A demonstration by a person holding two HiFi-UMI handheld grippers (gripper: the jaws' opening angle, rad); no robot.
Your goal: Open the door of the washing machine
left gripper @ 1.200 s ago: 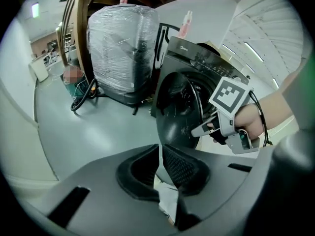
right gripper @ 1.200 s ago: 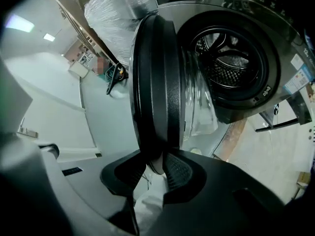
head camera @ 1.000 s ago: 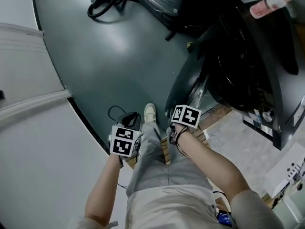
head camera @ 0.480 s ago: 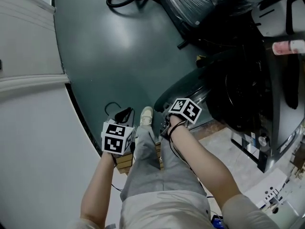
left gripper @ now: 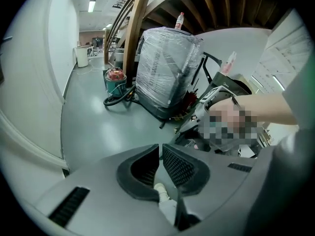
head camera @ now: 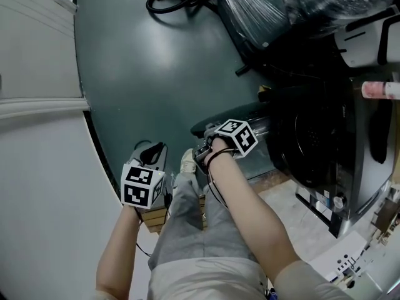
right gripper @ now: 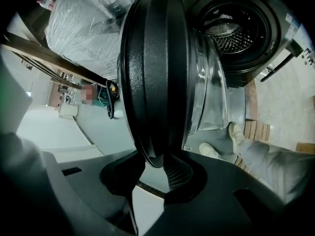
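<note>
Gripping door (right gripper: 152,73) by its rim — right gripper (right gripper: 155,163) clenched on the edge, left gripper (left gripper: 161,157) idle.
Left jaws are all but together with nothing between them, held over the grey floor (left gripper: 98,127) beside the person's leg (head camera: 187,224). The door stands well out from the washer (head camera: 312,142), glass bowl facing the open drum (right gripper: 231,33) — a plastic-wrapped load (left gripper: 167,68) stands farther off.
</note>
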